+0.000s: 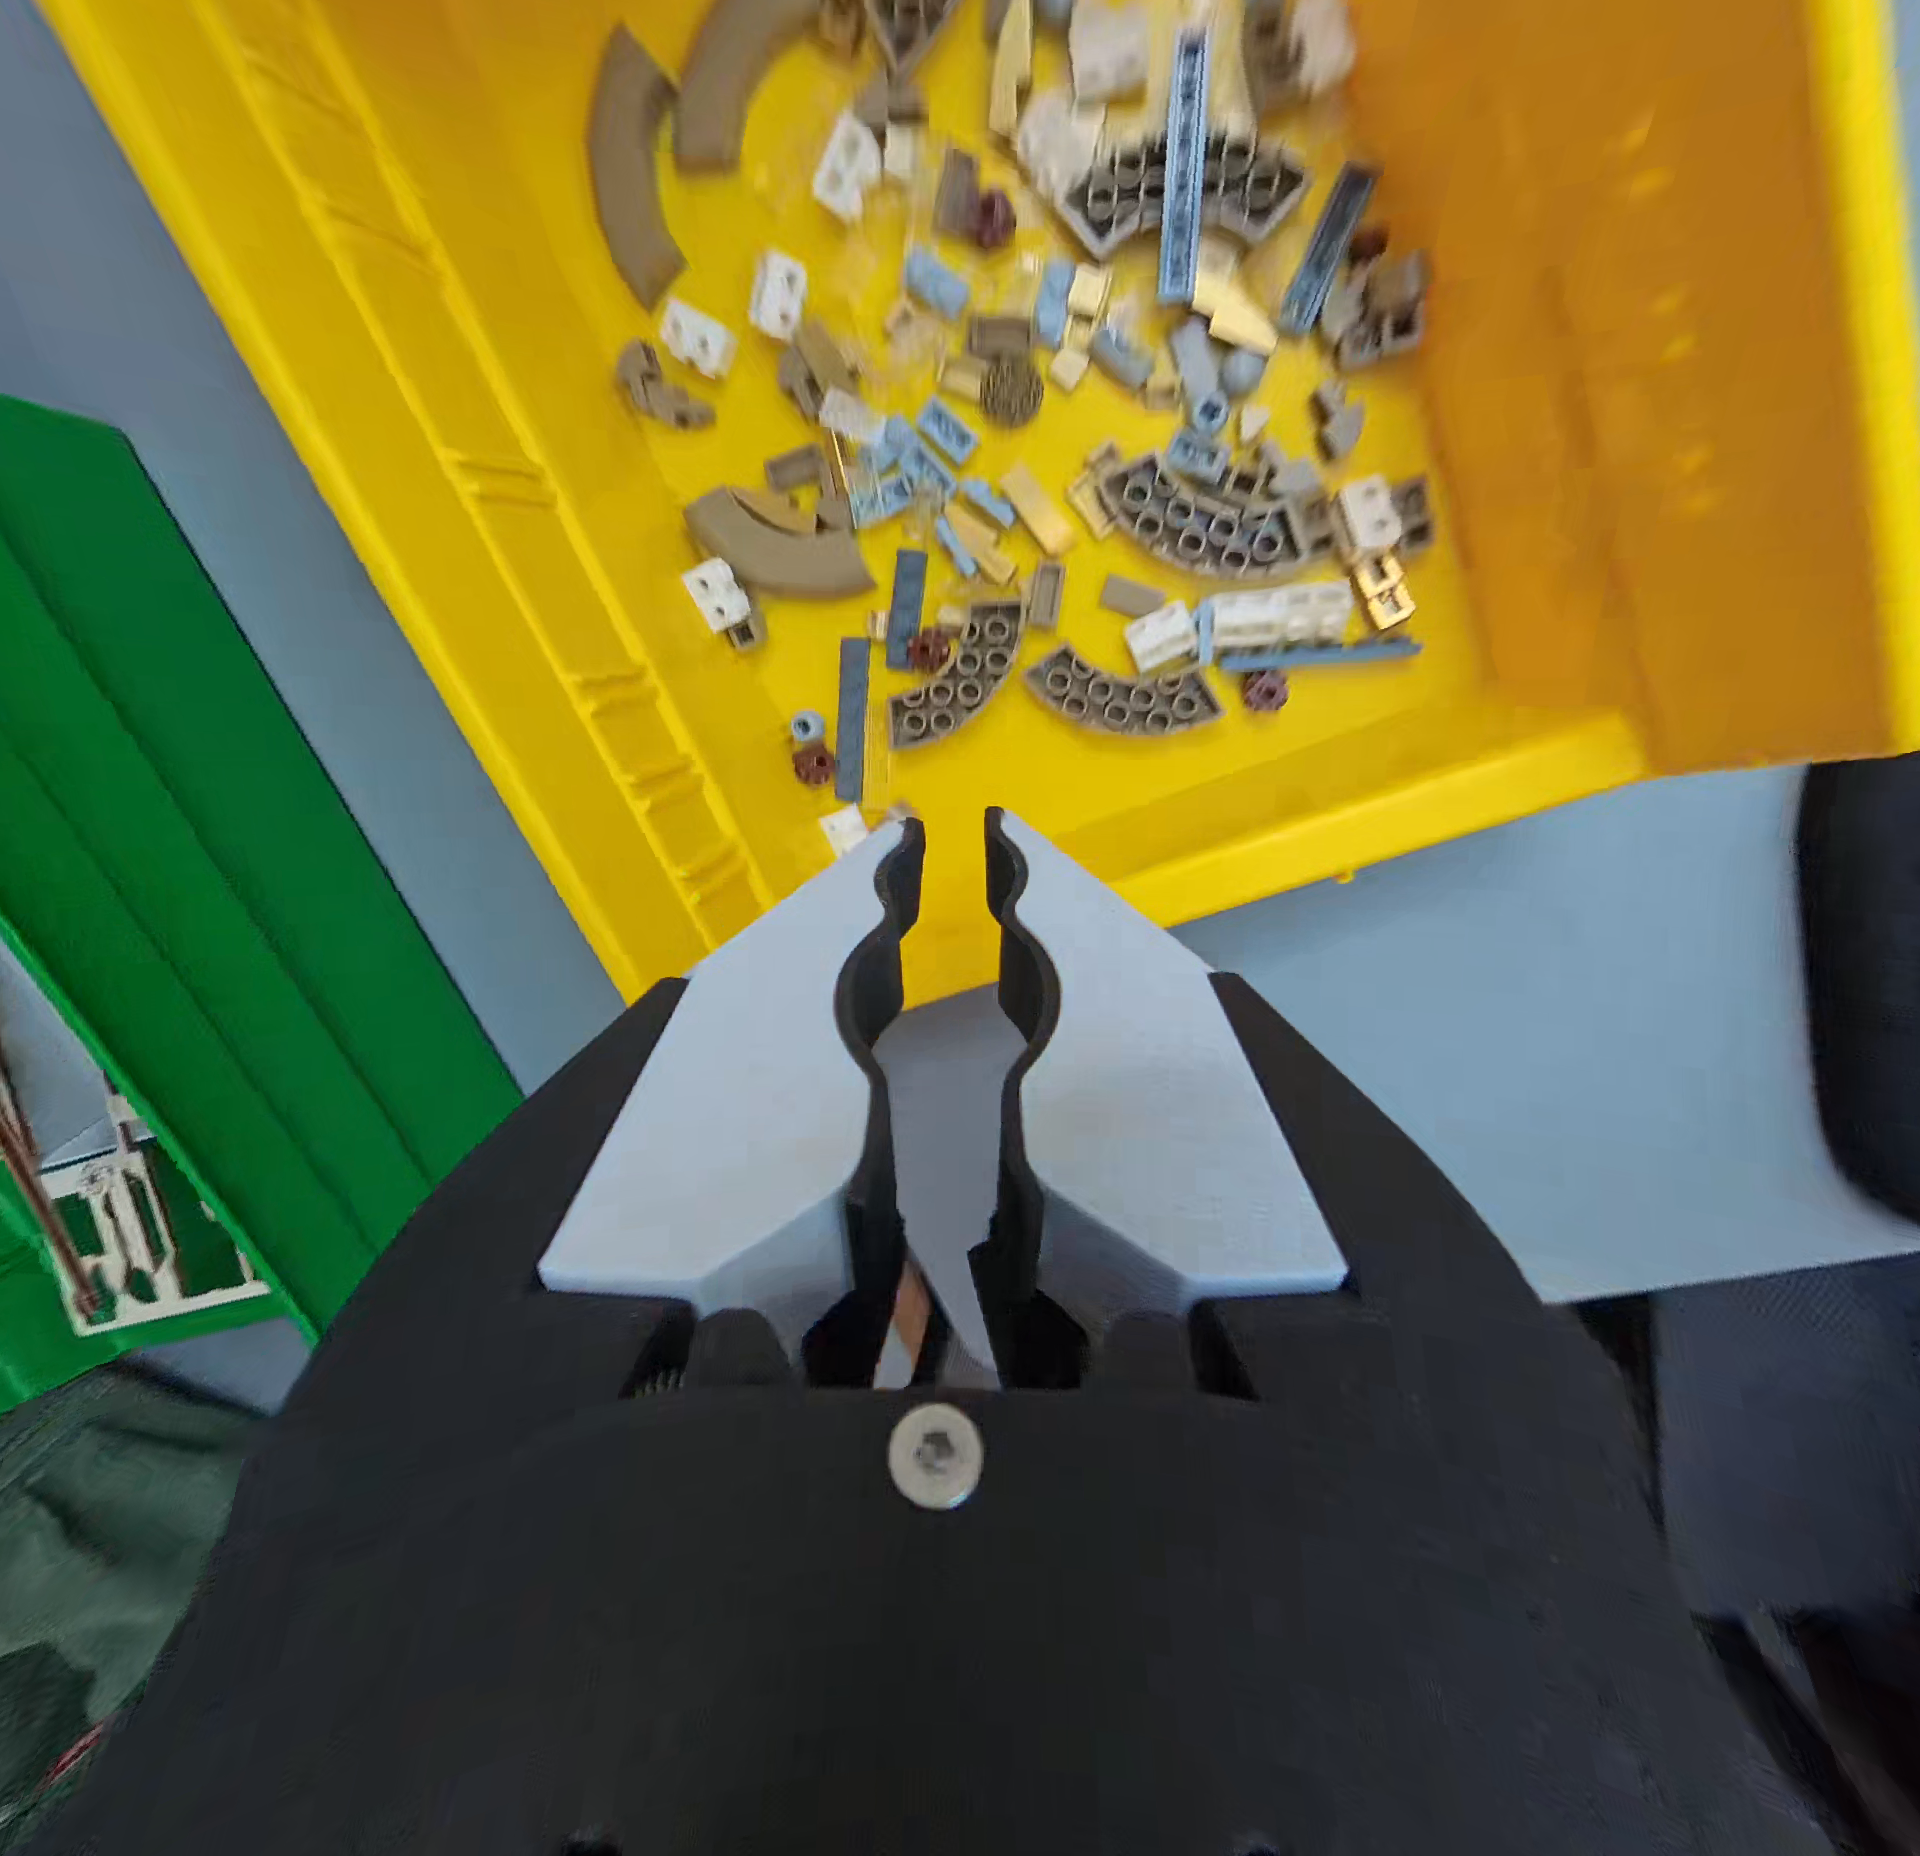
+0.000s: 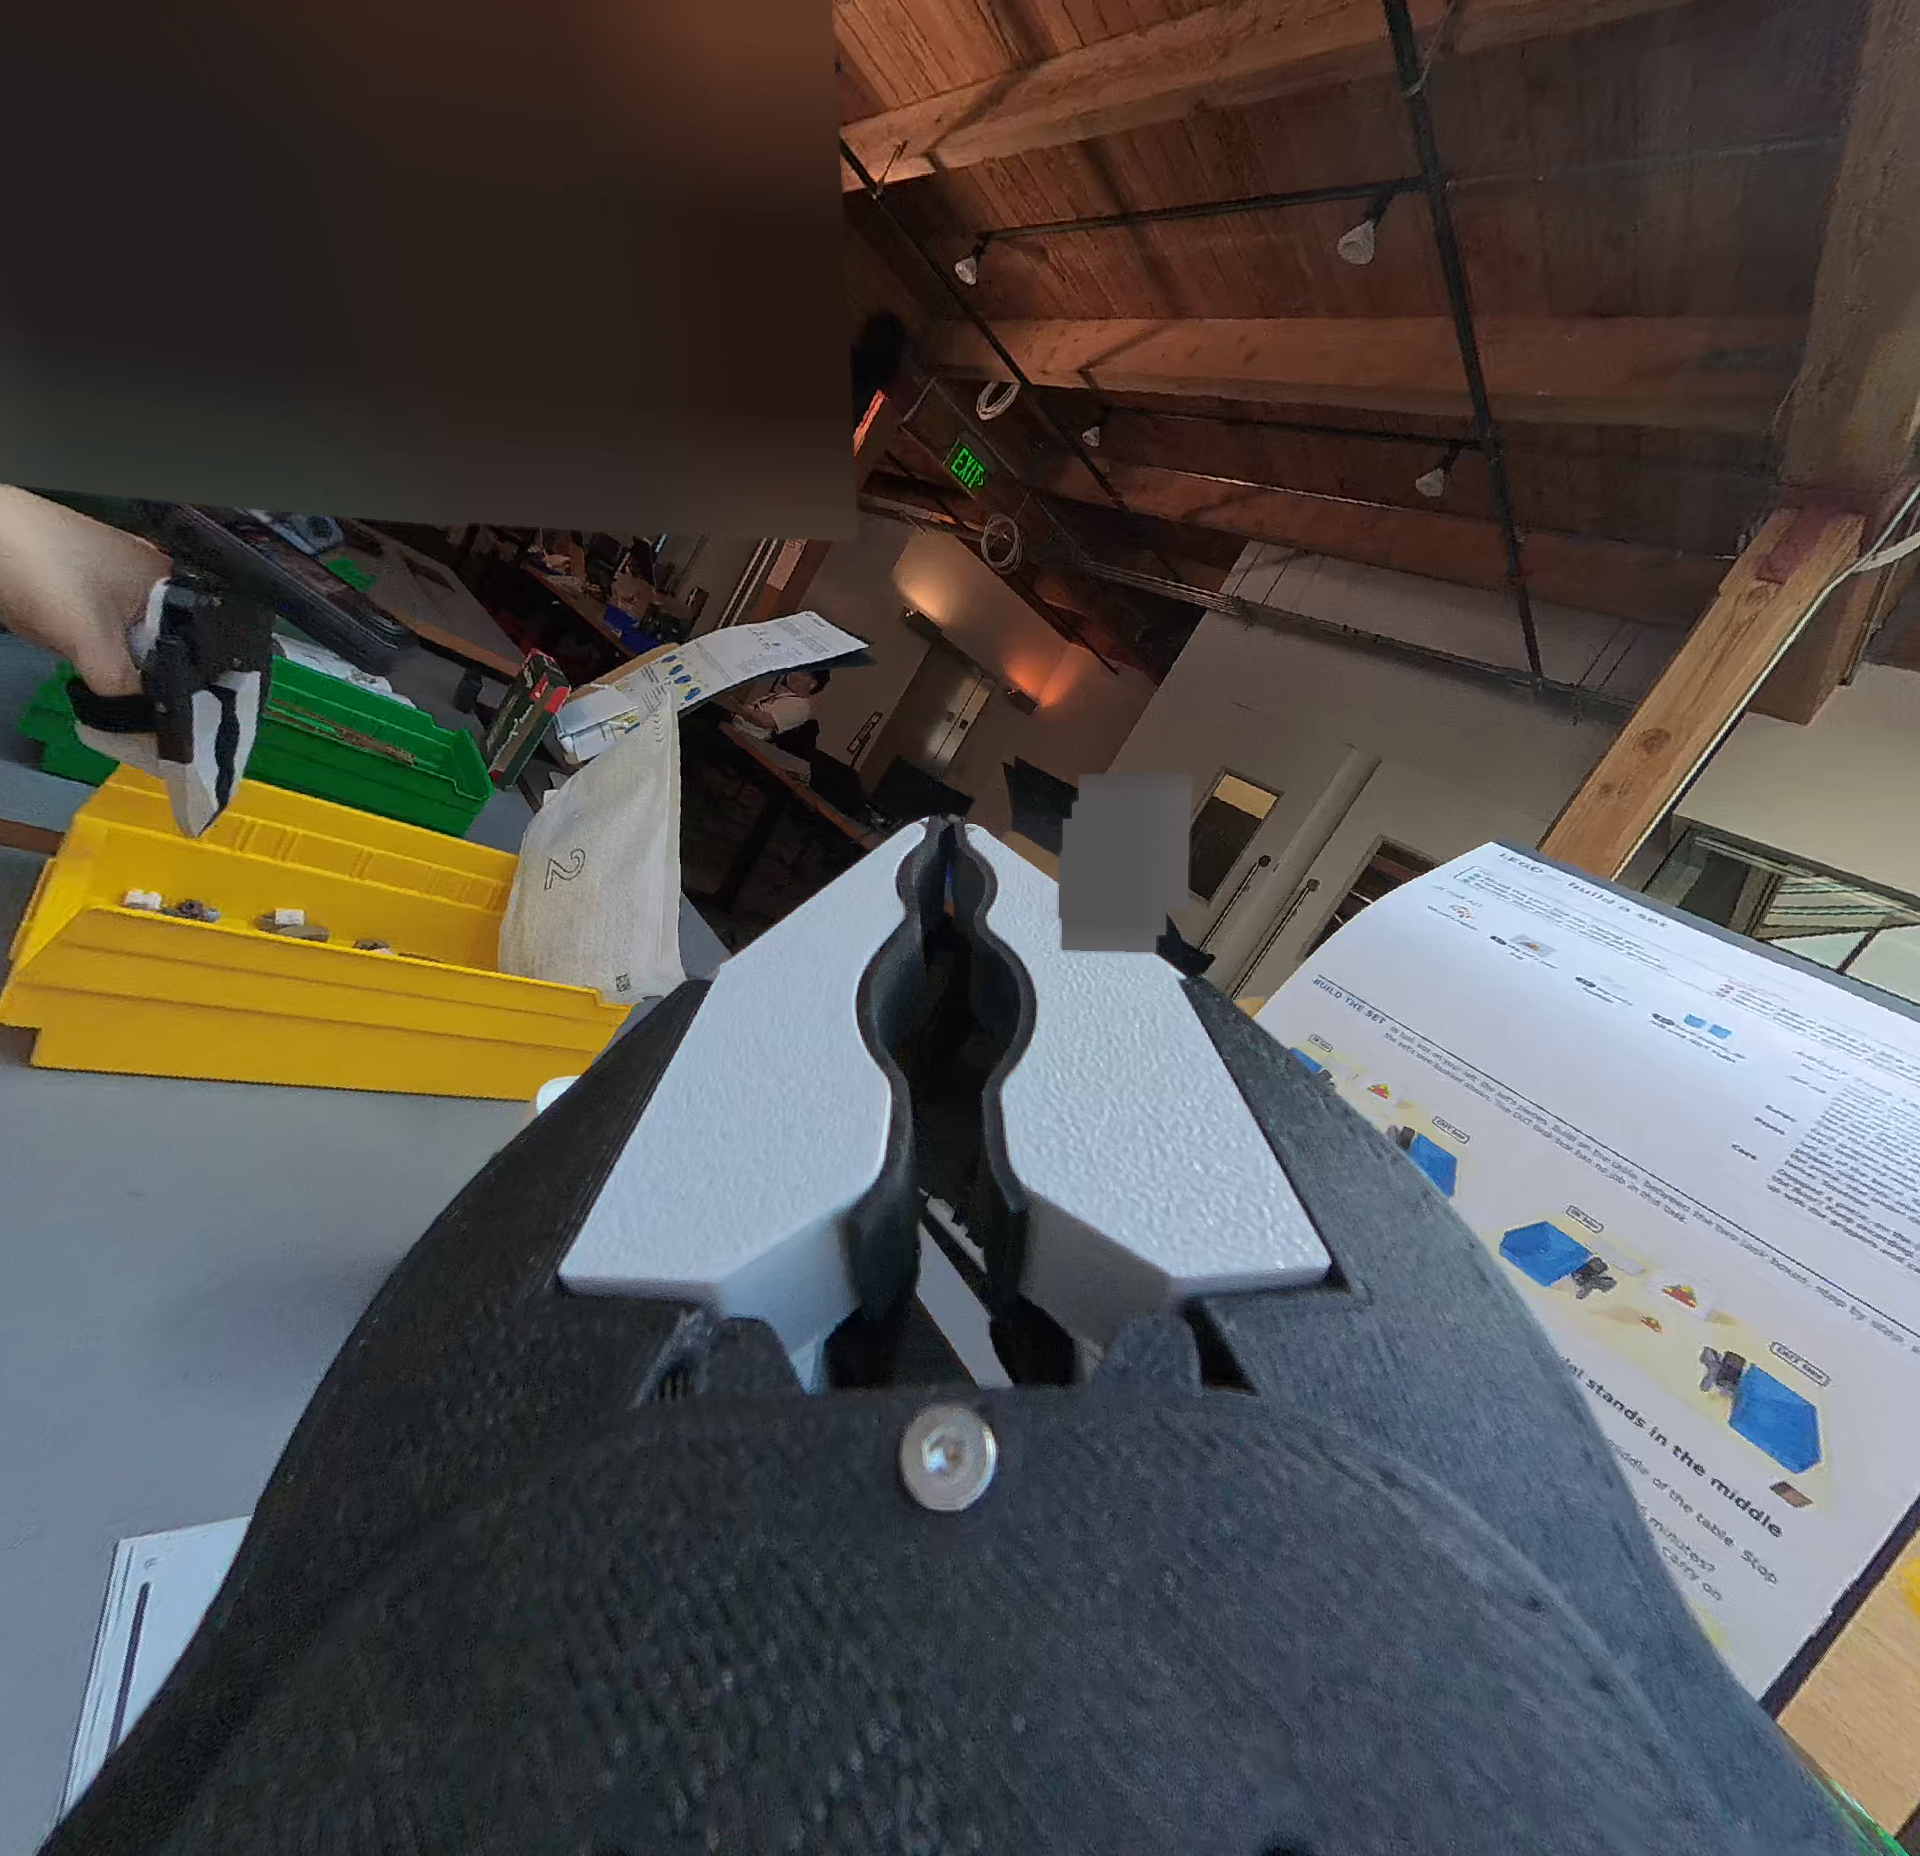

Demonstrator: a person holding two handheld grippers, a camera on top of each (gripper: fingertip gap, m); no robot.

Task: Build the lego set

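A yellow bin [image 1: 416, 248] holds several loose lego pieces [image 1: 1174, 518]: grey curved plates, tan arches, and white and light blue small bricks. My left gripper [image 1: 954, 832] hovers over the bin's near corner. Its jaws are a little apart with nothing between them. In the right wrist view a hand holds the left gripper [image 2: 203, 798] above the yellow bin [image 2: 312, 1027]. My right gripper [image 2: 945, 832] is raised off the table and tilted up toward the room. Its tips are together and I see no piece in them.
A green bin [image 1: 208, 871] stands left of the yellow one, and shows behind it in the right wrist view [image 2: 364, 757]. A white numbered bag [image 2: 592, 892] stands beside the yellow bin. A printed instruction sheet [image 2: 1610, 1183] lies at the right. Another paper [image 2: 156, 1619] lies on the grey table [image 2: 260, 1235]. About 55 cm separates my left fingertips from my right.
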